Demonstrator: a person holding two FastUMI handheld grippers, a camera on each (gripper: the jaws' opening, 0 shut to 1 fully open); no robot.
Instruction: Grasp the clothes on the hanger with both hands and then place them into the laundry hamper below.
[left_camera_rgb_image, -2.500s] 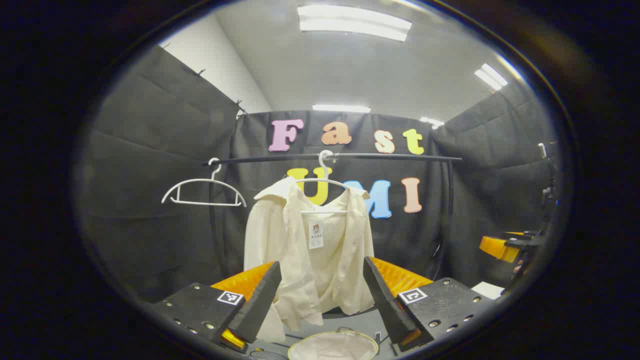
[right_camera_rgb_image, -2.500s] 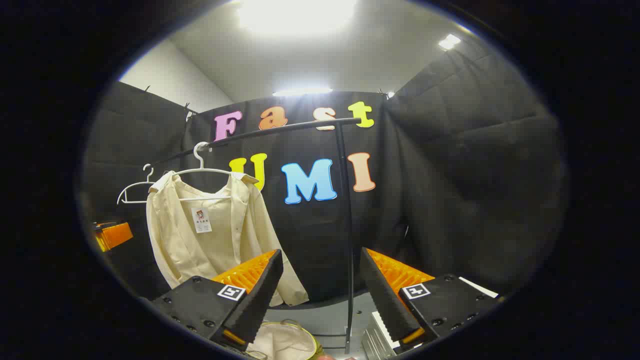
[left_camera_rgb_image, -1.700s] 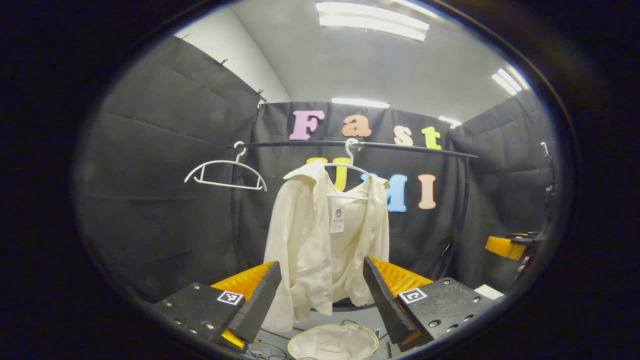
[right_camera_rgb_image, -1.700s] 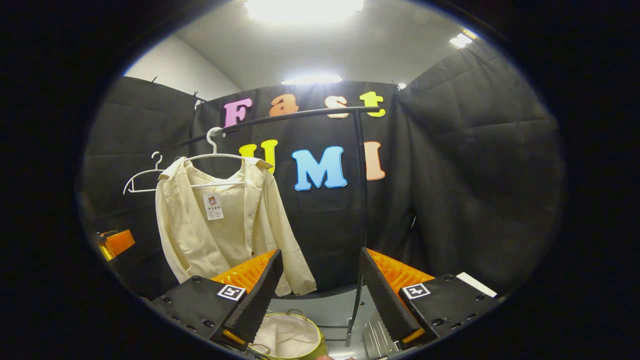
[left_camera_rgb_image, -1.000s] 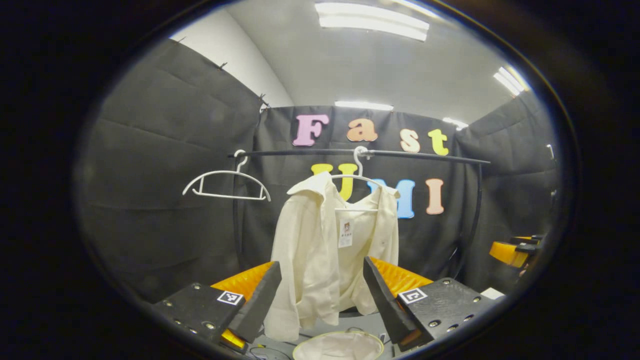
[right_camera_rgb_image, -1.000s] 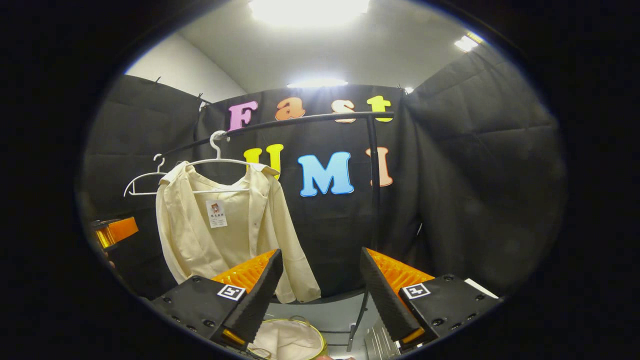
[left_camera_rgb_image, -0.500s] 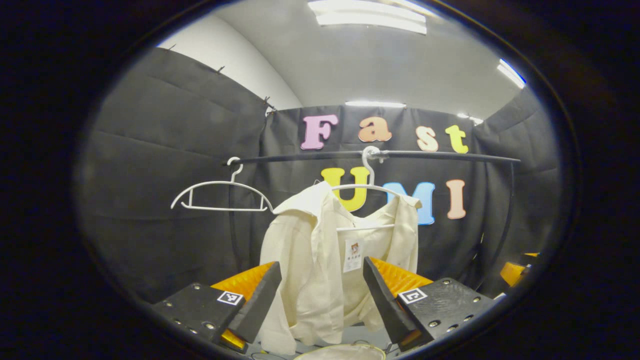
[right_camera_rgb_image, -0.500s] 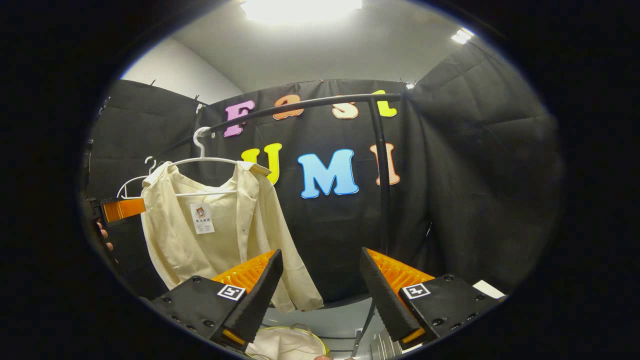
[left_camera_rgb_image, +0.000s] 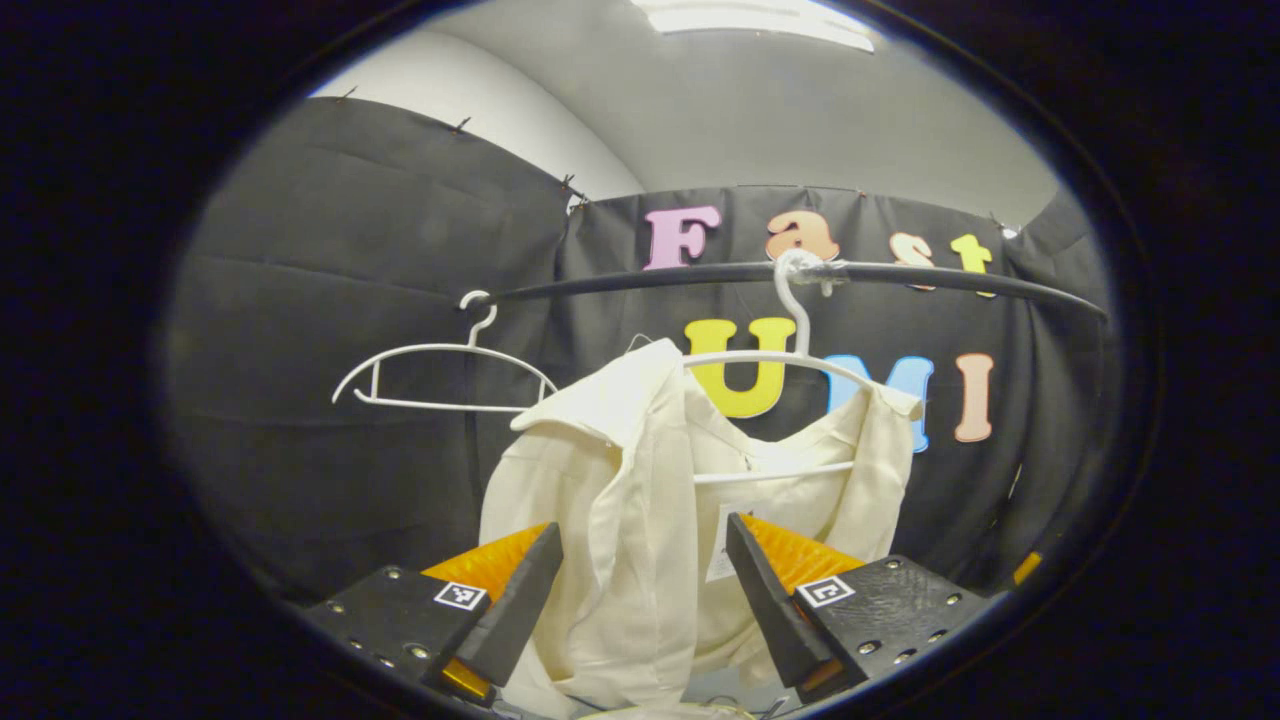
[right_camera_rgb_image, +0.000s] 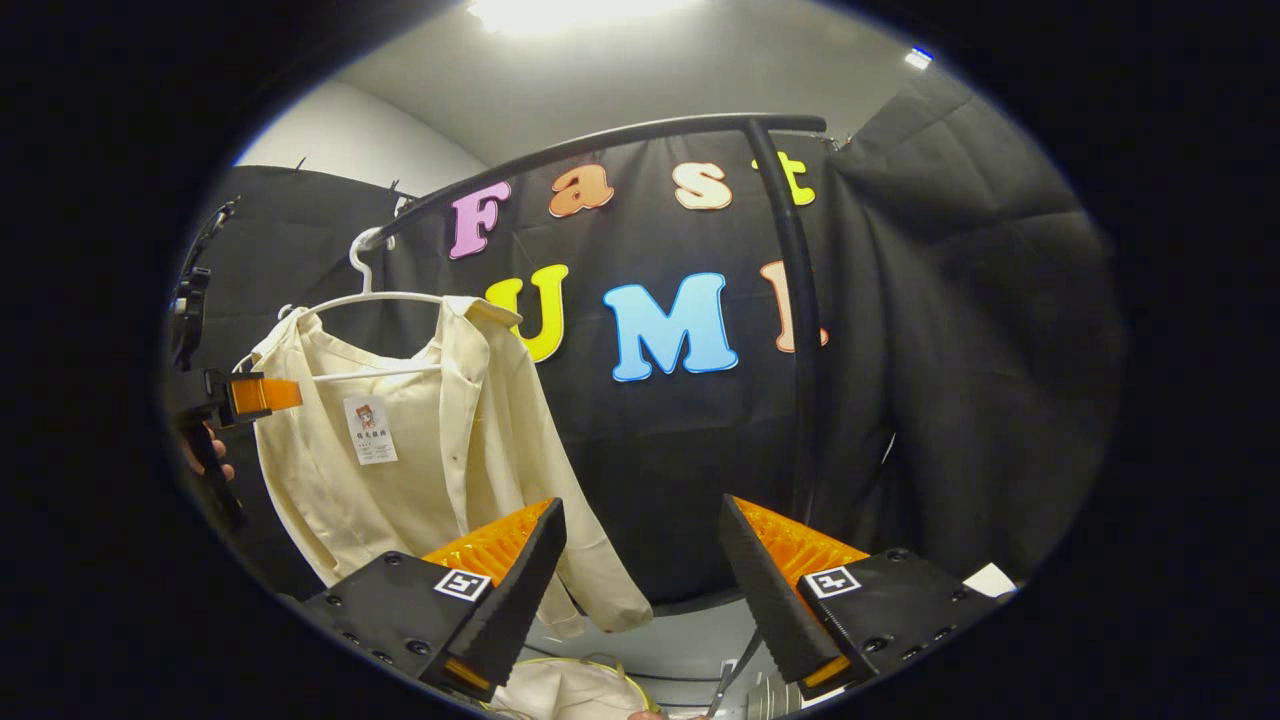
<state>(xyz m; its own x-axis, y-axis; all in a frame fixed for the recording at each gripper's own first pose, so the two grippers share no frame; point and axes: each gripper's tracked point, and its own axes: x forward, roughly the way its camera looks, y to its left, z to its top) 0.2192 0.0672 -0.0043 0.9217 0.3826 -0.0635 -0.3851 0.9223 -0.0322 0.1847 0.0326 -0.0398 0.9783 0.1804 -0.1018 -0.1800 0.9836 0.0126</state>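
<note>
Left gripper (left_camera_rgb_image: 645, 590) jaws spread wide, nothing held; the cream shirt (left_camera_rgb_image: 640, 520) hangs directly ahead of it, cloth showing in the gap between the two fingers, contact not determinable from this angle. Shirt sits on a white hanger (left_camera_rgb_image: 790, 370) hooked over the black rail (left_camera_rgb_image: 900, 275); a second, bare white hanger (left_camera_rgb_image: 440, 365) hangs on the same rail, off to the left of the gripper's line. Right gripper (right_camera_rgb_image: 640, 580) jaws likewise wide apart, empty; the shirt (right_camera_rgb_image: 420, 450) is ahead and to its left, lower sleeve end hanging just beyond its left finger, apart from it. Between the right gripper's fingers: the dark booth wall and, at its right finger, the rail's upright post (right_camera_rgb_image: 800, 330). Laundry hamper (right_camera_rgb_image: 570, 690) lies below the right gripper's fingers, rim and pale lining partly visible. In the right gripper view the left gripper (right_camera_rgb_image: 250, 395) appears at far left beside the shirt's shoulder, a hand (right_camera_rgb_image: 205, 455) behind it.
</note>
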